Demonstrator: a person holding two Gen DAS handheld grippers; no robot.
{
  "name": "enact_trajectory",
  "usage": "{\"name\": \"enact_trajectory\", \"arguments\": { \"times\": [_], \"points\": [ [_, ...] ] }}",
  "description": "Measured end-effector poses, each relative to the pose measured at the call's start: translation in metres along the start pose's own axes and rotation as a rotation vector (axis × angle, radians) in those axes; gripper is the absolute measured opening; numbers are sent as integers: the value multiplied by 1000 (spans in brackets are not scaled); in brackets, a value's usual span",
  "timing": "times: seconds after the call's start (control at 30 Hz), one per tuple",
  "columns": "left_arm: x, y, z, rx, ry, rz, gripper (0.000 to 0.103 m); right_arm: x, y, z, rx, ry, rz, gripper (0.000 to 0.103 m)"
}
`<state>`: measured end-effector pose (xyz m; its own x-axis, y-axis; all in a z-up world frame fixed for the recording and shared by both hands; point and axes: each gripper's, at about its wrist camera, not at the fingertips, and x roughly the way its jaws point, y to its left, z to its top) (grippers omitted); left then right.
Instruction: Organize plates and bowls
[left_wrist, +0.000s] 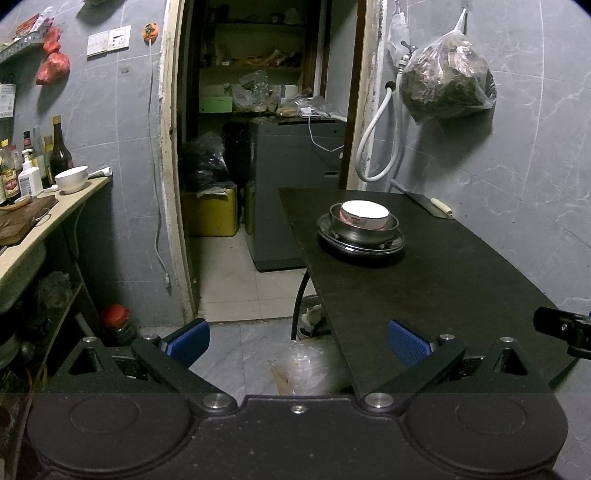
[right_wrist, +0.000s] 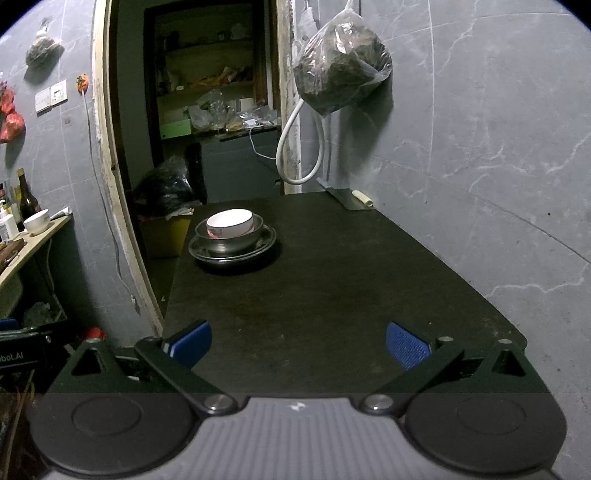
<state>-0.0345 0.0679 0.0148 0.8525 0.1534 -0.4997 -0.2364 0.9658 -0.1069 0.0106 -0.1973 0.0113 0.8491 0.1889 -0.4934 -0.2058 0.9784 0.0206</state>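
A white bowl sits inside a metal bowl, and both rest on stacked metal plates at the far left part of the black table. My left gripper is open and empty, hanging at the table's near left edge, well short of the stack. In the right wrist view, my right gripper is also open and empty over the near end of the table. Part of the right gripper's body shows at the far right of the left wrist view.
A cleaver lies at the table's far end by the wall. A plastic bag hangs above it. At left, a counter holds another white bowl, bottles and a cutting board. A doorway opens behind.
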Motion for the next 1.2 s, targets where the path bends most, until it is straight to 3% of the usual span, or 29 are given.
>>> {"name": "enact_trajectory", "arguments": {
  "times": [1.2],
  "points": [
    [1,2,-1,-5,4,-2,102,3,4,0,-7,9,-4,103]
  ]
}}
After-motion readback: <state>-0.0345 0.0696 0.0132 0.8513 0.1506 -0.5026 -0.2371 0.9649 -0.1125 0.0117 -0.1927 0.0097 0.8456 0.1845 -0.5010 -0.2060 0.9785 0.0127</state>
